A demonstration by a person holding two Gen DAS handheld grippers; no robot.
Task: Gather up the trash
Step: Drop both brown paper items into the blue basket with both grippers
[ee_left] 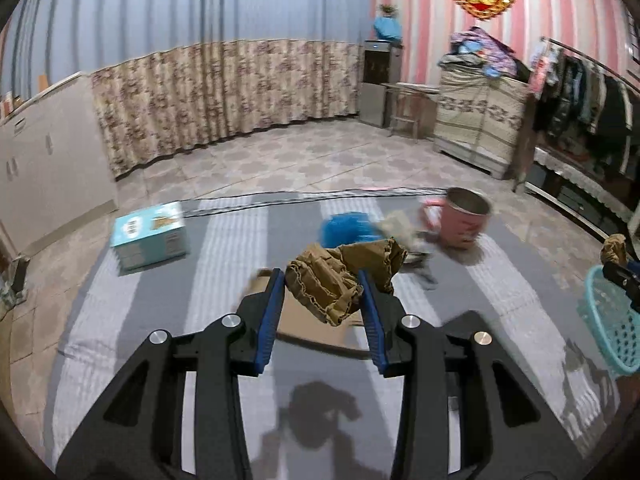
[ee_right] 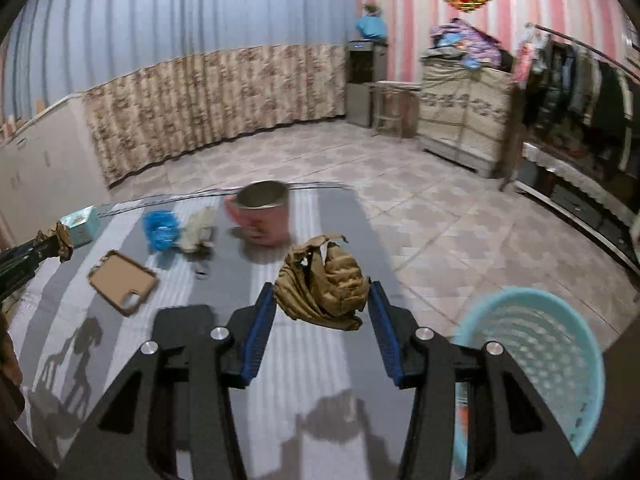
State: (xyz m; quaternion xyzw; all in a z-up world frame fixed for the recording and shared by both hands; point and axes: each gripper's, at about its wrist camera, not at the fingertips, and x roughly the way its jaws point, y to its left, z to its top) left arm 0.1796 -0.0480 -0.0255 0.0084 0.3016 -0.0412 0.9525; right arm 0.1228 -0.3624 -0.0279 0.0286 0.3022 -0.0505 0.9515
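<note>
My left gripper [ee_left: 322, 280] is shut on a crumpled brown paper wad [ee_left: 340, 276], held above the grey striped mat [ee_left: 224, 248]. My right gripper [ee_right: 322, 296] is shut on a second crumpled brown paper wad [ee_right: 324, 280], held above the mat's right part [ee_right: 296, 352]. The turquoise plastic basket [ee_right: 536, 360] stands on the floor just right of my right gripper; its edge shows in the left wrist view [ee_left: 612, 320]. A flat cardboard piece [ee_right: 122, 282], a blue crumpled bag [ee_right: 160, 230] and a pale crumpled wrapper [ee_right: 198, 232] lie on the mat.
A pink metal-lined mug [ee_right: 262, 216] stands at the mat's far edge. A light blue box [ee_left: 150, 236] sits at the mat's far left corner. A cabinet [ee_left: 44, 160], floral curtain [ee_left: 224, 92], covered cupboard [ee_left: 480, 120] and clothes rack [ee_left: 588, 96] line the tiled room.
</note>
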